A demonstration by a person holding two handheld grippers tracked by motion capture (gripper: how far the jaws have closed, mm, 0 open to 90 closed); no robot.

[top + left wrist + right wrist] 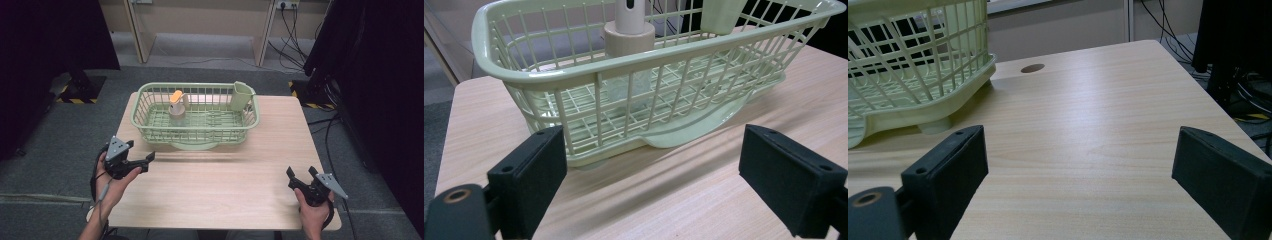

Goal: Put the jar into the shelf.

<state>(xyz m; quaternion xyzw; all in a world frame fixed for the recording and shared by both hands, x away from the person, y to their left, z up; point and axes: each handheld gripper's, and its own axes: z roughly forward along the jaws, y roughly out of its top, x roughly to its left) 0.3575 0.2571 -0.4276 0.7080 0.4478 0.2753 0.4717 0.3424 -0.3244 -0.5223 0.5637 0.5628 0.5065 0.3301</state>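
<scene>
Green basket (150, 122) standing toward the far middle of the desk (225, 185), with a bottle (177, 109) upright inside, left of centre, orange top on a pale collar, and a green cup (241, 95) hooked on the far right corner of the rim. Left tongs (150, 158) held low above the desk, just short of the basket's near left wall, jaws spread wide, nothing between. Right tongs (301, 172) near the front right edge, well apart from the basket, likewise spread and empty.

The basket (574, 75) is glossy pale-green plastic. Under it, the table (1098, 125) is smooth matt light wood. In the basket, a bottle (629, 90) looks clear plastic.
</scene>
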